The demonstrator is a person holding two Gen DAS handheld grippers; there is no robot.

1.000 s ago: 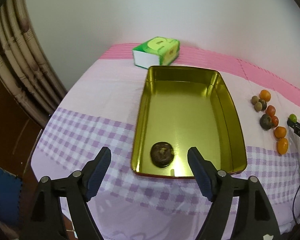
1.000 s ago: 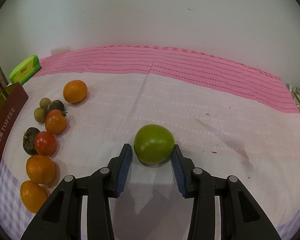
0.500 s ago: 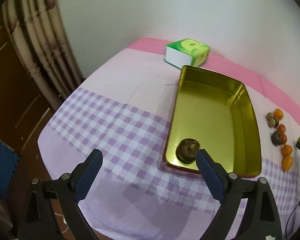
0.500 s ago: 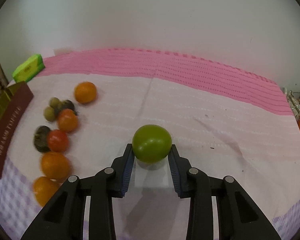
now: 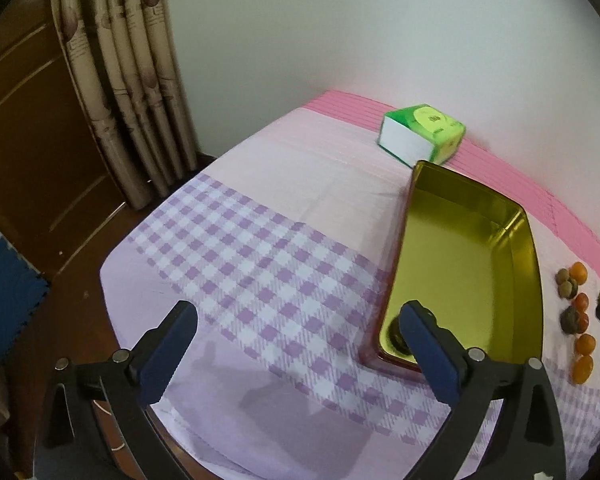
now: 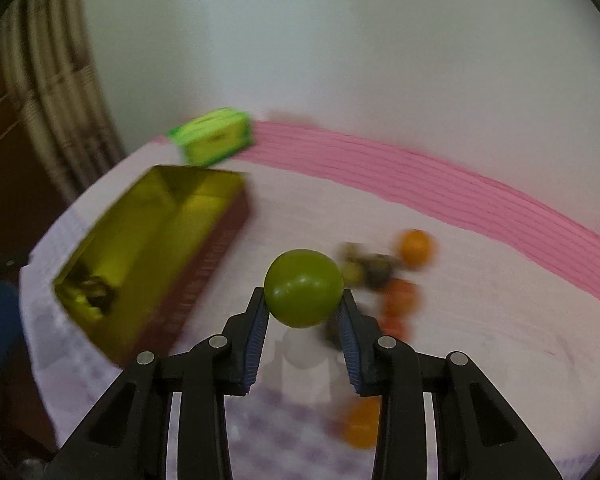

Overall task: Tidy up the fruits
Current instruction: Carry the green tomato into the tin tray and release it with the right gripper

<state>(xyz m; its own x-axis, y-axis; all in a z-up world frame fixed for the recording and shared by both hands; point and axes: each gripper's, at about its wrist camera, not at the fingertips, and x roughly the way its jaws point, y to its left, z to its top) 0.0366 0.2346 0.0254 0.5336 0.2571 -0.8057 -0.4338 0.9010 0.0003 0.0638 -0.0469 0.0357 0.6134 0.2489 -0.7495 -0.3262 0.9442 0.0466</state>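
While the right tongs point(image 6: 303, 312) grip a round green fruit point(image 6: 303, 288) lifted clear of the cloth-covered bench point(image 5: 260, 248), the left tongs point(image 5: 296, 344) gape wide and hold nothing. A dark fruit point(image 6: 94, 294) lies in the gold rectangular metal tin point(image 5: 516, 216), with small orange, red and brown fruits point(image 5: 578, 328) clustered beside it.

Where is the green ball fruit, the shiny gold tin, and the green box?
green fruit point(image 6: 304, 288), right wrist view, middle of its front.
gold tin point(image 5: 466, 264), left wrist view, bare inner floor.
green box point(image 5: 428, 122), left wrist view, its top face.
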